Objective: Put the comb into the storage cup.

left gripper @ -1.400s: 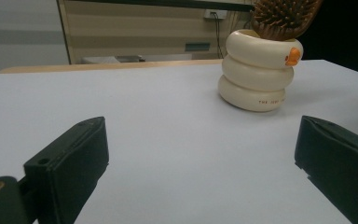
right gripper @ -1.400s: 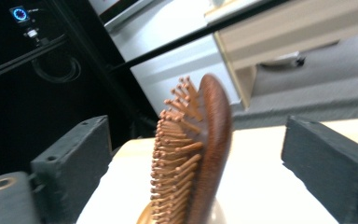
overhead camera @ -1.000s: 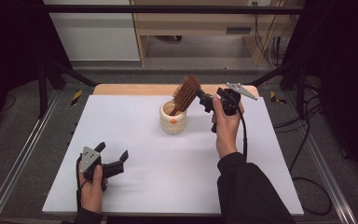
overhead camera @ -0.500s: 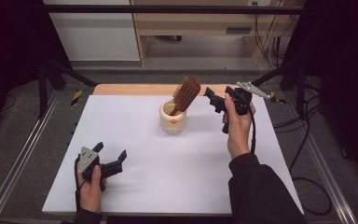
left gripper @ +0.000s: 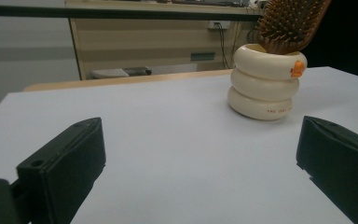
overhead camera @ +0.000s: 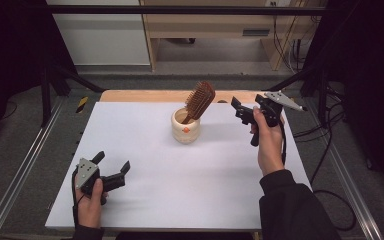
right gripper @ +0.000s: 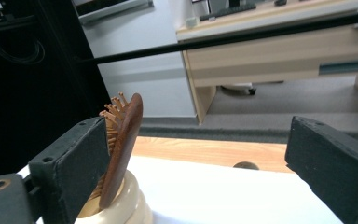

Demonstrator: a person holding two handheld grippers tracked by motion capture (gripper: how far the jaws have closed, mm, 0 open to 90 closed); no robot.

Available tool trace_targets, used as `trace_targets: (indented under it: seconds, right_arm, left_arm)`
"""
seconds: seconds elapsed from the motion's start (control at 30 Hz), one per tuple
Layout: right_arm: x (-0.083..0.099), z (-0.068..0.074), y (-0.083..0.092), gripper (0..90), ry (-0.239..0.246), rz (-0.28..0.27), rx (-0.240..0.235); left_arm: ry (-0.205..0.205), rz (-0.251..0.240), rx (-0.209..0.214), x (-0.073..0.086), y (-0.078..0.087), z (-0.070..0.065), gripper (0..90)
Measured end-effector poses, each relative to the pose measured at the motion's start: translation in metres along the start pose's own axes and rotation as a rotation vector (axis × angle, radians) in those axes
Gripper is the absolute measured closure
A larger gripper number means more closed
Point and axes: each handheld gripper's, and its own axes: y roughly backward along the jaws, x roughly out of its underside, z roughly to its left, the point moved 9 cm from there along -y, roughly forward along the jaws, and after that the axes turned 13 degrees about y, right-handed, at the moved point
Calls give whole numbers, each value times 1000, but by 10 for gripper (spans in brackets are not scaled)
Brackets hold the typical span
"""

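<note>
The white-topped counter (overhead camera: pixel 180 165) is evenly lit from above, with soft shadows and no glare. The surroundings are left dark. Slight softness is seen on the near black jaws in both gripper views.

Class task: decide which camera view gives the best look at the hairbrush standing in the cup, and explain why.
The high view: the hairbrush shows whole, handle down in the cup. The left gripper view crops its bristled head at the top edge. The right gripper view shows it edge-on, partly hidden by a jaw.
</note>
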Motion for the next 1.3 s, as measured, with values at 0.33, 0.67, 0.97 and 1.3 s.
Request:
trace_targets:
  seconds: [0.33,0.67,0.97,1.3]
  right_arm:
    - [2,-17,28,53,40,-67,23]
    - [7,-28,48,34,37,-120,42]
    - [13,-29,59,33,56,-116,38]
    - [19,-30,77,34,89,-106,20]
  left_arm:
    - [6,1,8,1,8,8,17]
    - [28,-14,9,1,19,13,16]
    - [24,-20,3,0,20,14,15]
    - [71,-51,-11,-4,29,25,16]
